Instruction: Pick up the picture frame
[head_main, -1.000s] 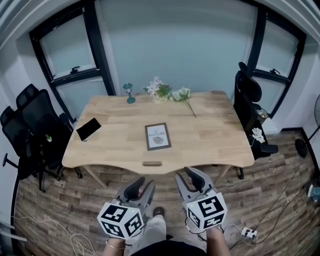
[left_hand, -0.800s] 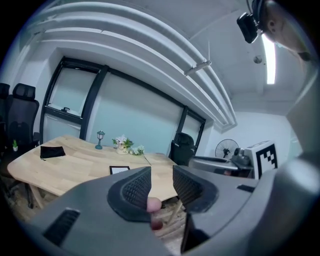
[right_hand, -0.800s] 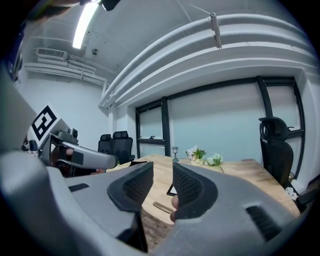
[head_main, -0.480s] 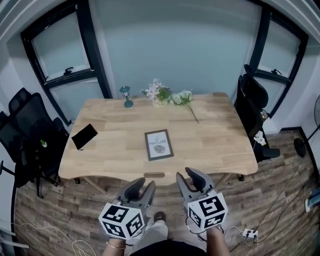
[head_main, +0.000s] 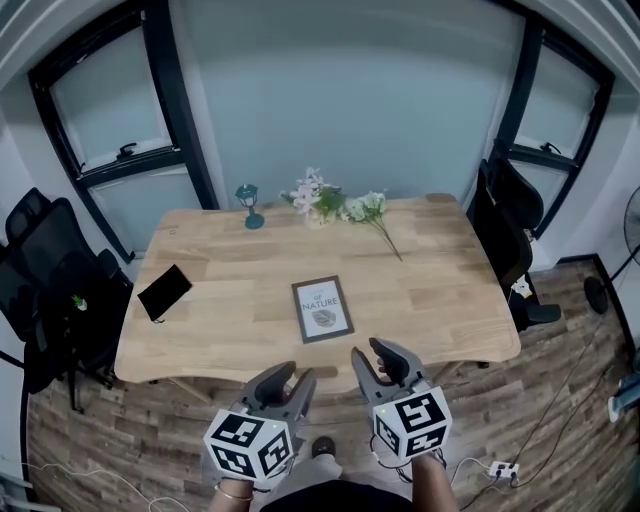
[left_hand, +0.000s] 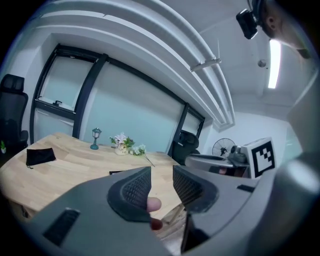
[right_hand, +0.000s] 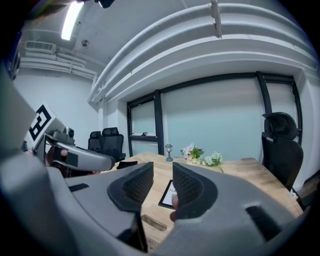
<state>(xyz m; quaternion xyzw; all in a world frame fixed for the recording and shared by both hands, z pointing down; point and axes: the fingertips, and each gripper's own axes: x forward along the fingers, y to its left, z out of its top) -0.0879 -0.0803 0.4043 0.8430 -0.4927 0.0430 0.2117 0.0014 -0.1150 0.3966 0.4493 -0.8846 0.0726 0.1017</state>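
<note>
Left tool (head_main: 290, 373) and right tool (head_main: 370, 350) both gape empty, short of the picture frame (head_main: 323, 309).

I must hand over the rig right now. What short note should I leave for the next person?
Left gripper: jaws apart, empty, just short of the table's near edge.
Right gripper: jaws apart, empty, beside the left one.
Picture frame: lies flat near the middle of the table, untouched.
Done: nothing picked up yet.
Left: reach over the near edge, grip the frame, lift it.
</note>
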